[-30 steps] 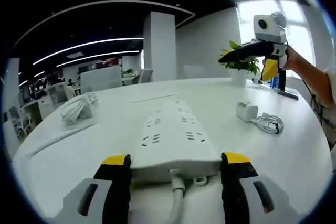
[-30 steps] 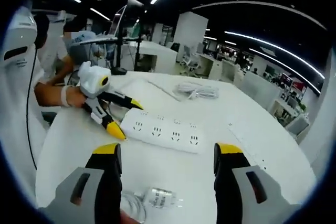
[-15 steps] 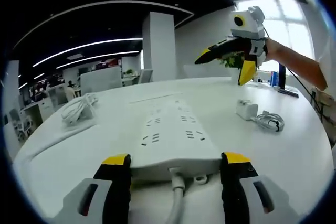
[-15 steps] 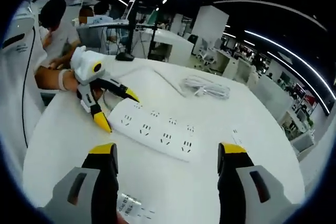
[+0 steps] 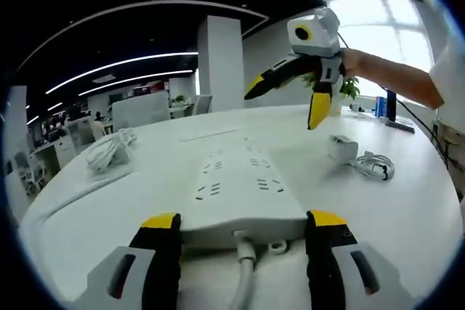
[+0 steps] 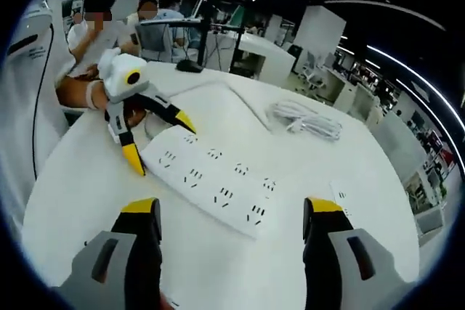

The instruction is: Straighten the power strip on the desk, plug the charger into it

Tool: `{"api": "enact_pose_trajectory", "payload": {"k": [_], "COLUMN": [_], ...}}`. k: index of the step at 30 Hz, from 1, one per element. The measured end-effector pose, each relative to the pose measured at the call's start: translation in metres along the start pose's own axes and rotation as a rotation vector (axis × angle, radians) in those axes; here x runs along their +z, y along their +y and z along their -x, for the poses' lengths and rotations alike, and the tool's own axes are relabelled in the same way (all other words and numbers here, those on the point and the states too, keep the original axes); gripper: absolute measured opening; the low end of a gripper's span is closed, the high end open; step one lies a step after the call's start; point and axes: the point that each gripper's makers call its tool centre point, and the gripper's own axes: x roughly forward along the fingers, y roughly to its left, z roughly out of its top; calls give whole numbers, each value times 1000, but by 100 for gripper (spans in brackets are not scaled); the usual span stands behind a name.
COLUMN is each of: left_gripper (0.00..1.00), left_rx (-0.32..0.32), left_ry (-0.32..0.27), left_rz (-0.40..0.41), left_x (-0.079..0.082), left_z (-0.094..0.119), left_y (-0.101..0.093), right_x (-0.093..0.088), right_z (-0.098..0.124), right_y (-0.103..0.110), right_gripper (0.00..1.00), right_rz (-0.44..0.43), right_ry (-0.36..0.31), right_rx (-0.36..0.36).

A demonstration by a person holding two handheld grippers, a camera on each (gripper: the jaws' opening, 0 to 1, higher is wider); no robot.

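A long white power strip lies on the round white table, its cable leaving the near end. My left gripper is open, one yellow-tipped jaw on each side of that cable end. In the right gripper view the left gripper straddles the same end of the strip. My right gripper hangs open in the air above the table, beyond the strip's far end and holding nothing. From its own camera the right gripper looks down over the strip. The white charger with its coiled lead lies to the strip's right.
A bundle of white cable lies left of the strip, seen again in the right gripper view. A potted plant stands at the table's far edge. A monitor stand and seated people are behind the left gripper.
The right gripper has swung left across the left gripper view, closer over the strip. Its camera has lifted and turned off the charger. Left gripper and strip have stayed put.
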Motion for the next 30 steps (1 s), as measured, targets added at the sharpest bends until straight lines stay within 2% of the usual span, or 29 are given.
{"api": "enact_pose_trajectory", "payload": {"k": [3,5,10,16,21,24,30], "left_gripper": [70,70,70,70,70,70,70], "left_rx": [2,2,2,0,0,0,0], "left_ry": [2,2,3,6,7,7,7], "left_rz": [1,3,10,19,24,24,25], "left_x": [0,0,-1,-3,-3,-3,-3], "left_z": [0,0,0,0,0,0,0], "left_y": [0,0,0,0,0,0,0], "right_x": [-2,-7,-13,-17,-18,-21,-25], "right_z": [-5,-11,-20,-34,-46,-52,-67], "right_y": [-5,-2,-5,5,4,1,3], "right_gripper": [80,80,82,91,90,88,89], "right_rz": [-7,33,38,59,92,153,179], "right_ry": [5,22,54,104,127,147,170], "right_rx": [26,74,115,172,222,236,297]}}
